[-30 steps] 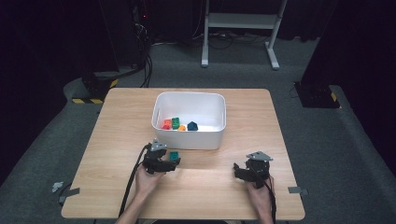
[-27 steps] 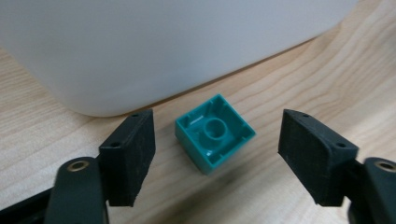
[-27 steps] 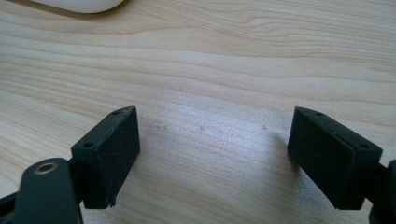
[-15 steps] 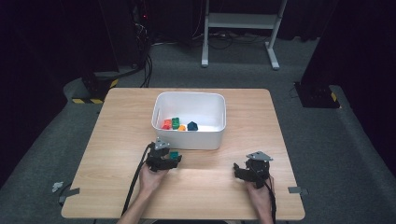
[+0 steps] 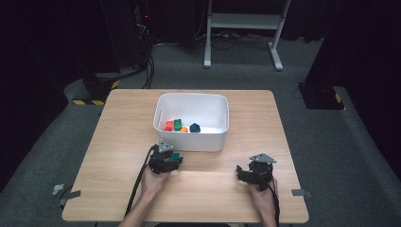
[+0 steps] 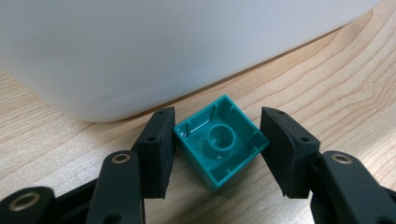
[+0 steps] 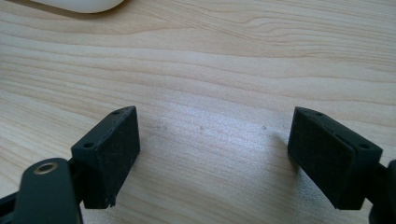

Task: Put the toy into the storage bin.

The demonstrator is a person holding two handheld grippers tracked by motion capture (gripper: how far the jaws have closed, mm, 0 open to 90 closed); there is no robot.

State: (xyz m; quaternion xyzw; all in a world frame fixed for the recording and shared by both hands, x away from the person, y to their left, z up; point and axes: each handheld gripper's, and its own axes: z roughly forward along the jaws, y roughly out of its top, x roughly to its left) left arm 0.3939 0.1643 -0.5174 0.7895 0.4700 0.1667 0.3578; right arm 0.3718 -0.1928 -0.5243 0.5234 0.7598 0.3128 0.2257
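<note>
Presently the left gripper (image 6: 215,154) sits low on the table (image 5: 118,142) just before the near wall of the white bin (image 5: 191,141), its jaws astride a teal brick (image 6: 219,144) that lies upside down, hollow underside and centre tube facing up. The left pad (image 6: 159,149) appears to touch one wall of the brick; the right pad stands slightly clear, so the jaws are not yet clamped and the brick rests on the wood. In the high view the same brick (image 5: 175,156) shows at the gripper's tip. The right gripper (image 7: 212,154) is spread wide over bare table, holding nothing.

Risks, as judged: the brick sits turned corner-on to the pads, so closing may twist it or squirt it out towards the bin wall. A grip on the thin hollow walls could slip on lifting. The bin's rim is close above, and a hasty lift might strike it.

Surface: pale wood-grain tabletop, clean and matt. Four other bricks (image 5: 181,126) lie inside the bin. Surroundings: grey carpet, dark curtains, a white frame stand (image 5: 243,28) and trailing cables beyond.
</note>
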